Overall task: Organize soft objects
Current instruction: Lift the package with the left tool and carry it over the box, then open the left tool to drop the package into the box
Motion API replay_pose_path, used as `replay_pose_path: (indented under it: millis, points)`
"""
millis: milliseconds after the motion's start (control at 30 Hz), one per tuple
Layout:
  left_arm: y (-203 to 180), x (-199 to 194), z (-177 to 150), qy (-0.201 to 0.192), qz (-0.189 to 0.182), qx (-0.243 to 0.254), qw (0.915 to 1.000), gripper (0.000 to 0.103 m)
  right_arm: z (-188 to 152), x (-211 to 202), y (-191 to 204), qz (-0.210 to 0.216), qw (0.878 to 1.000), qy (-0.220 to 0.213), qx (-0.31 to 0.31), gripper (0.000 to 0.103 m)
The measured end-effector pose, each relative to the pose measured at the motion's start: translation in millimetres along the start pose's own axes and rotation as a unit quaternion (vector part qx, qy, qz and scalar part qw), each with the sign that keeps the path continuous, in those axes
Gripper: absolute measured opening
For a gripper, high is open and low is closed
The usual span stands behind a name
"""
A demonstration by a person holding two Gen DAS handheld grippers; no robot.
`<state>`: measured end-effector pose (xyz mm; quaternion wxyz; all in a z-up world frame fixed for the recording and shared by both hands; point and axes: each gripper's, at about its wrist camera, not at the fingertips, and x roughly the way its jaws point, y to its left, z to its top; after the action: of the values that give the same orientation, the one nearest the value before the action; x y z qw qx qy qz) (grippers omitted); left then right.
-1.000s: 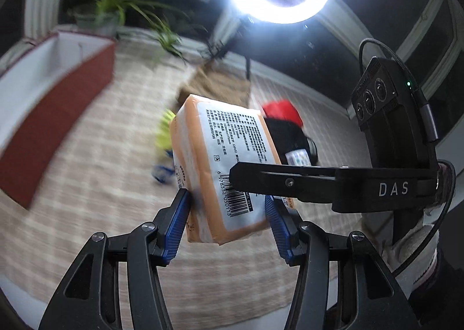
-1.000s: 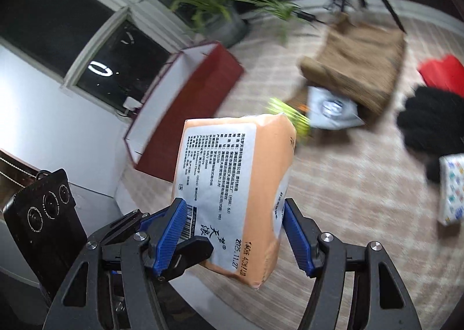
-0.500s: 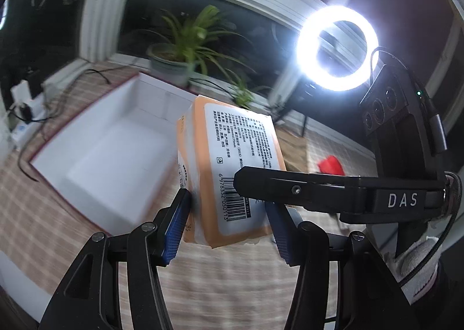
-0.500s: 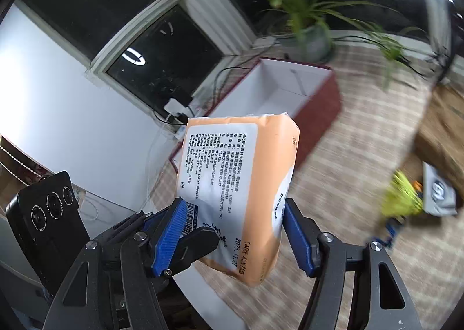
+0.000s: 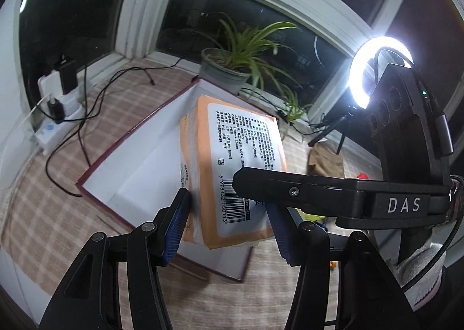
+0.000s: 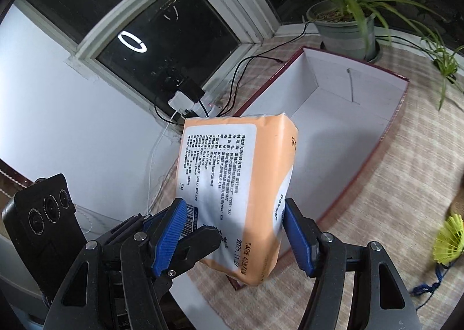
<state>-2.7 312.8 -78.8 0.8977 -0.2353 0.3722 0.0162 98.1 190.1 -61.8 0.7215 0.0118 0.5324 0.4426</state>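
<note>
An orange tissue pack with a white printed label is held in the air by both grippers at once. My left gripper is shut on its near end. My right gripper is shut on the same pack; one of its fingers crosses the left wrist view. The pack hangs over the near end of an open red box with a white inside, also seen in the right wrist view.
A potted plant stands behind the box by the window. A power strip with cables lies at the left. A ring light glares at the right. A brown bag and a yellow shuttlecock lie on the checked cloth.
Both grippers carried the pack left, away from the pile of soft things, until it came over the red box. Both grips stayed shut on it.
</note>
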Motion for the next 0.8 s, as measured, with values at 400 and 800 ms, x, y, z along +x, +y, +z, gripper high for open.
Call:
replay_pose_path:
  millis: [400, 800]
  points:
    - [24.2, 12.1, 1.0, 0.018, 0.000, -0.009, 0.9998, 0.052, 4.6, 34.3, 8.5, -0.024, 1.000, 0.011, -0.008, 0.065]
    - [29.8, 10.1, -1.3, 0.023, 0.006, -0.022, 0.9995, 0.052, 6.2, 22.9, 3.0, -0.055, 0.998, -0.019, -0.014, 0.078]
